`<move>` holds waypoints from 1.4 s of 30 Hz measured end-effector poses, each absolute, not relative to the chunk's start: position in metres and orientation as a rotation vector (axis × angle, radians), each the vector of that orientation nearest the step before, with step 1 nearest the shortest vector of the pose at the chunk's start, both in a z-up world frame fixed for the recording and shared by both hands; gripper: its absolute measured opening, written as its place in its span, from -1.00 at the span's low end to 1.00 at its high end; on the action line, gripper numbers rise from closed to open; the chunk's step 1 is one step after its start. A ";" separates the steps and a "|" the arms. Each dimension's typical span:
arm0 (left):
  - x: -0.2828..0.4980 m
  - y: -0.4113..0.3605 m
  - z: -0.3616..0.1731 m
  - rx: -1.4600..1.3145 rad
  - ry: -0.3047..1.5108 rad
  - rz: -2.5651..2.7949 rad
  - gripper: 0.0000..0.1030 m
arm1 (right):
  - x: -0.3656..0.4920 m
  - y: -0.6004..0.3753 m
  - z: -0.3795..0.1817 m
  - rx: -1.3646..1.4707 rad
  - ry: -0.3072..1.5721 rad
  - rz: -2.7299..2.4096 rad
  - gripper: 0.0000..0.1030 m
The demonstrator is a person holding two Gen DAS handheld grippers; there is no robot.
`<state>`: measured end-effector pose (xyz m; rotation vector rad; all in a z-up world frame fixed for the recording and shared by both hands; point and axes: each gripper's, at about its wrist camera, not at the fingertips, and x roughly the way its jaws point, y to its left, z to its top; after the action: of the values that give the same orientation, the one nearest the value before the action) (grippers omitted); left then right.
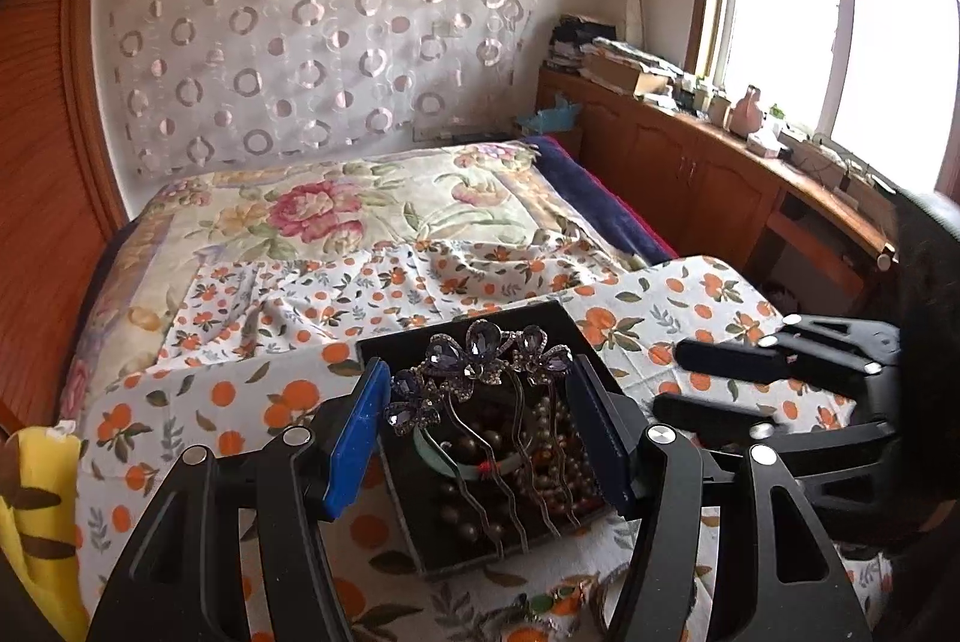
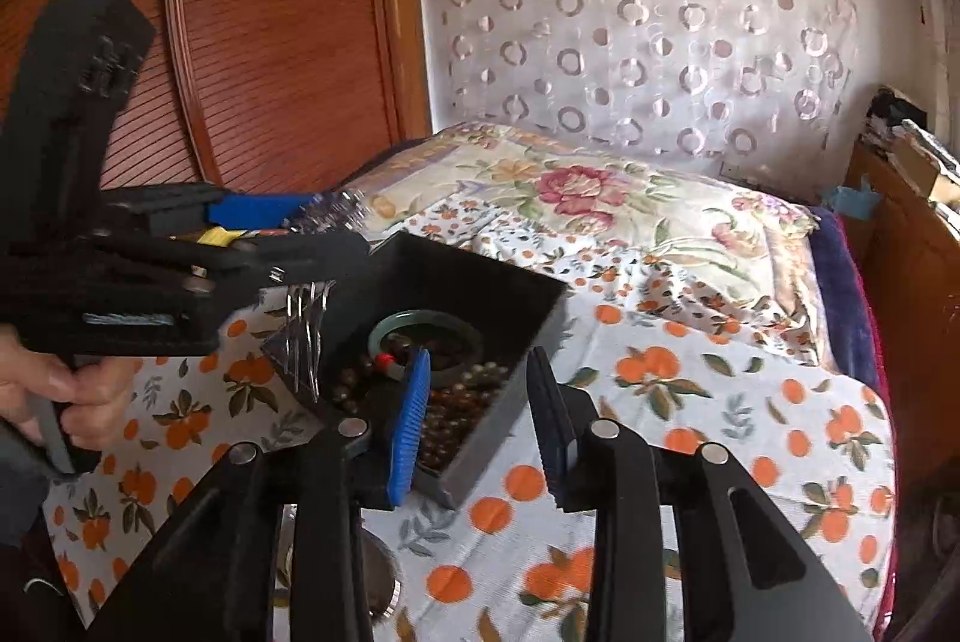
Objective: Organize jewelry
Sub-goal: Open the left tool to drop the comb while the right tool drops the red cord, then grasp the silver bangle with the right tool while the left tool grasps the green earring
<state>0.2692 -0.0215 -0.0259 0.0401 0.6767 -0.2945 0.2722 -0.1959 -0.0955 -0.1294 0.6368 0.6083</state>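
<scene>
Over the bed's orange-print cloth (image 1: pixel 678 294), we held the left gripper (image 1: pixel 480 423) moderately open, its pads apparently clamped on a purple jewelled hair comb (image 1: pixel 480 360) above the black box (image 2: pixel 480 276) of beads and a green bangle (image 2: pixel 426 336). Our right gripper (image 2: pixel 483 417) stood partly open and empty beside the box. We judged the comb light and stiff, with fragile stones, best held by its top bar.

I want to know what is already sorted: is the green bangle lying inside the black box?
Yes, the green bangle lies inside the black box, resting on the brown beads there.
</scene>
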 end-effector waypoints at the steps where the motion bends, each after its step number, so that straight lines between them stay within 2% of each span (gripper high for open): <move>1: 0.272 -0.024 -0.028 0.045 0.681 -0.299 0.13 | 0.272 -0.200 -0.095 -0.121 0.636 0.602 -0.30; 10: 0.300 -0.030 -0.048 0.075 0.751 -0.291 0.13 | 0.269 -0.214 -0.109 -0.104 0.672 0.581 -0.30; 12: 0.298 -0.030 -0.049 0.075 0.741 -0.285 0.22 | 0.267 -0.214 -0.112 -0.105 0.675 0.578 -0.30; 13: 0.297 -0.029 -0.048 0.071 0.733 -0.281 0.39 | 0.266 -0.214 -0.113 -0.106 0.673 0.574 -0.30; 14: 0.295 -0.027 -0.046 0.063 0.723 -0.281 0.44 | 0.264 -0.214 -0.114 -0.109 0.673 0.573 -0.30; 24: 0.253 -0.006 -0.035 0.027 0.695 -0.297 0.46 | 0.233 -0.206 -0.121 -0.135 0.697 0.612 -0.30; 33: 0.208 0.024 -0.056 0.017 0.742 -0.279 0.48 | 0.219 -0.187 -0.156 -0.209 0.801 0.641 -0.30; 36: 0.200 0.031 -0.066 0.010 0.768 -0.273 0.48 | 0.221 -0.185 -0.161 -0.205 0.826 0.640 -0.46; 42: 0.186 0.036 -0.085 0.011 0.813 -0.268 0.48 | 0.221 -0.179 -0.161 -0.208 0.840 0.654 -0.57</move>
<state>0.1864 0.0358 -0.0847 0.0109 0.8135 -0.2684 0.2210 -0.1794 -0.1612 -0.2083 0.8403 0.6536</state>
